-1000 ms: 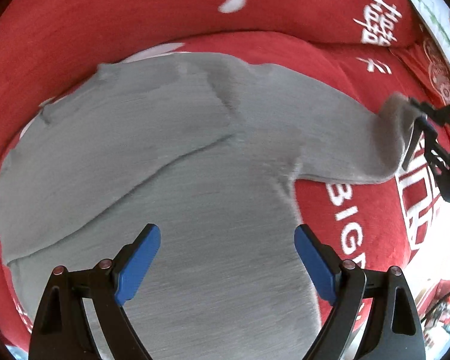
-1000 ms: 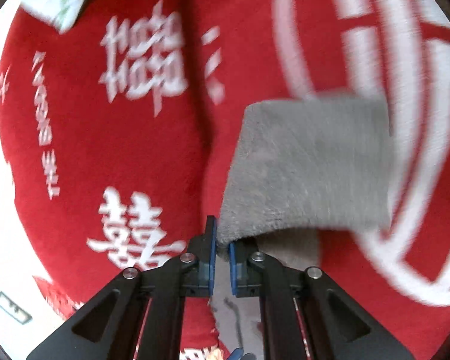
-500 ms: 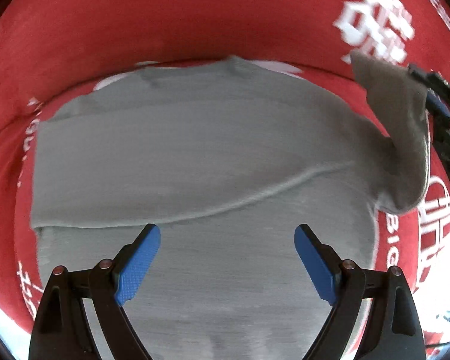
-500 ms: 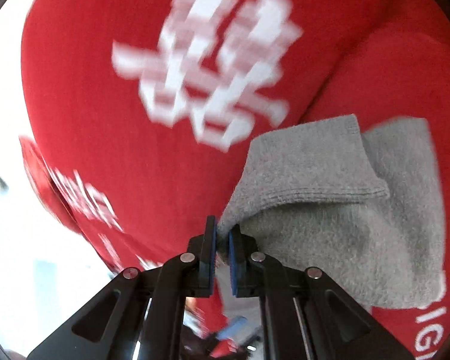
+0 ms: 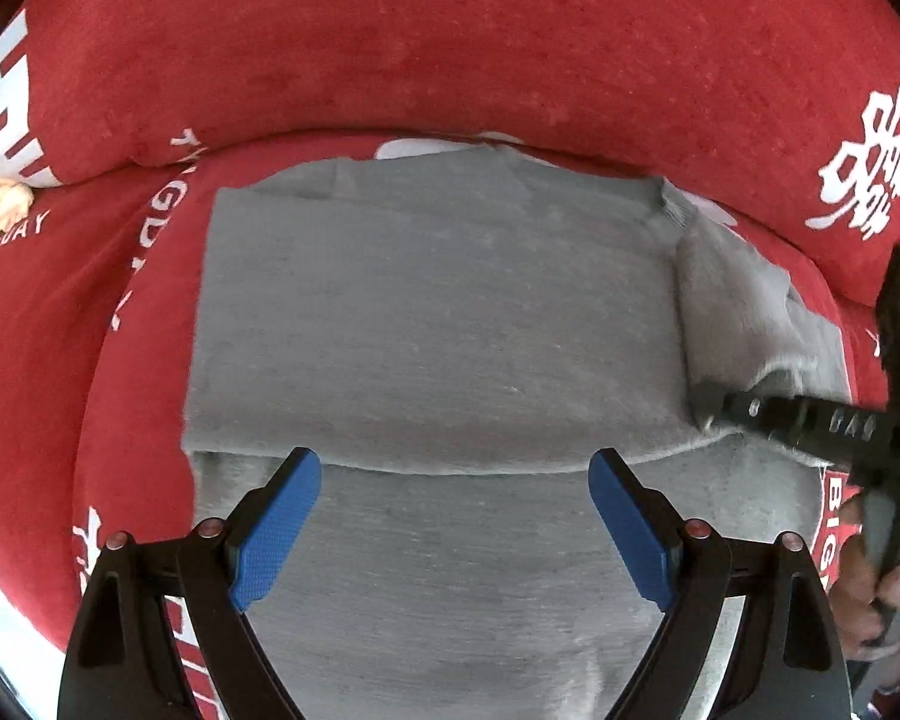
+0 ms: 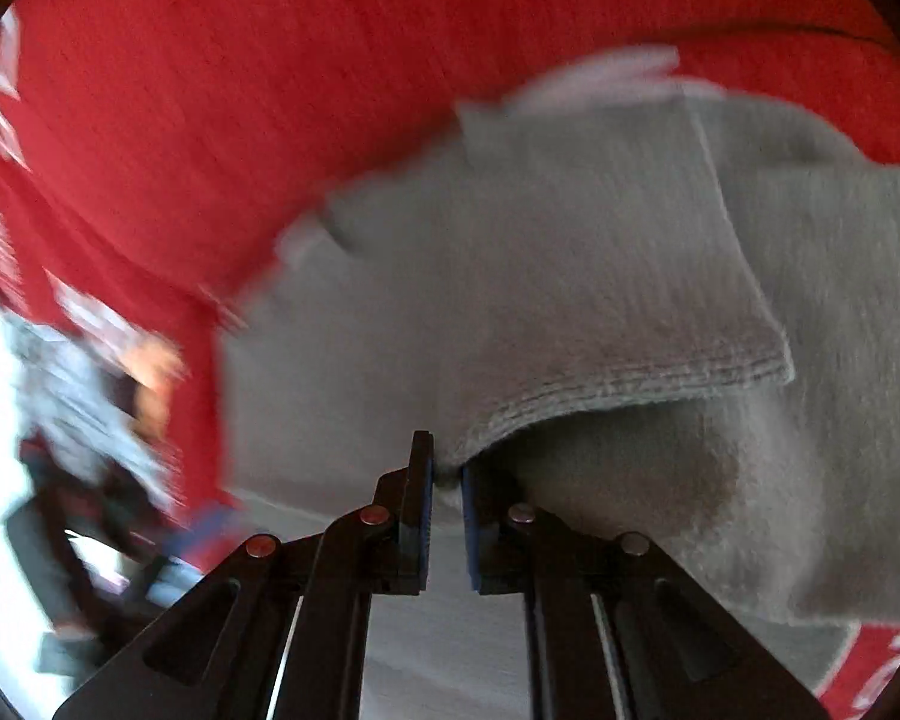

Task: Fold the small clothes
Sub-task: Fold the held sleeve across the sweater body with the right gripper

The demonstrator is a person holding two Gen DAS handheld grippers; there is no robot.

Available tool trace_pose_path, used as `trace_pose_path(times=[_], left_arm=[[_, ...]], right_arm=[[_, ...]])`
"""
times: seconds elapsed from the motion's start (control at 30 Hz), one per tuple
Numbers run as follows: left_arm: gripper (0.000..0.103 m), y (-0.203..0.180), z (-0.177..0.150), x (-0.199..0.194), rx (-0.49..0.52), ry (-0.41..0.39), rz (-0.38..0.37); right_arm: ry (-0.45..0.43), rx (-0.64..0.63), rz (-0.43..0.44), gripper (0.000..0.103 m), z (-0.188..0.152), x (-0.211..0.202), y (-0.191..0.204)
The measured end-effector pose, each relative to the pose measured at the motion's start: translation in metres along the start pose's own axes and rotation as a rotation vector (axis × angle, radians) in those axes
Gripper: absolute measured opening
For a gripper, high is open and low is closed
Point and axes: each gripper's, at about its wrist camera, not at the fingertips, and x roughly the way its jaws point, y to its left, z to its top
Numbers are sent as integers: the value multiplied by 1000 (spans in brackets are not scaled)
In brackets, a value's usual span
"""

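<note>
A home setting, on soft red furnishings.
A plush red blanket (image 5: 510, 48) with white printed lettering covers a cushioned seat; a grey knitted sweater (image 5: 438, 324) lies spread on it.

Red cushion cover (image 5: 510, 42) carries white print; partial "DAY" (image 5: 21, 231) at left edge; "BIG" (image 5: 836, 501) at right beside grey sweater; white Chinese characters (image 5: 864, 180) upper right, not legible; other letter fragments along left cut off; right wrist view too blurred to read.
</note>
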Motion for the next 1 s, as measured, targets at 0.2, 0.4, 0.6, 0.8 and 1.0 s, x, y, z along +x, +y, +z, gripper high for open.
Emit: trace_pose_path(times=[0.2,0.4,0.6,0.8,1.0], left_arm=[[92,14,2,-2,-21,-3,-38],[92,31,-1,-7,-46,4,-65],[92,58,3,-14,-98,-20,-132],[92,61,12,-7,-120,19,-278],[92,36,26,12,-103,59,-427]], right_arm=[[-175,103,27,30,1,-31,-2],[-215,214,-28,7,17,-29,-13],[-166,-149,-44,7,16,0,80],[-54,-317,-138,7,-6,49,121],[46,-336,-37,17,-15,55,117]])
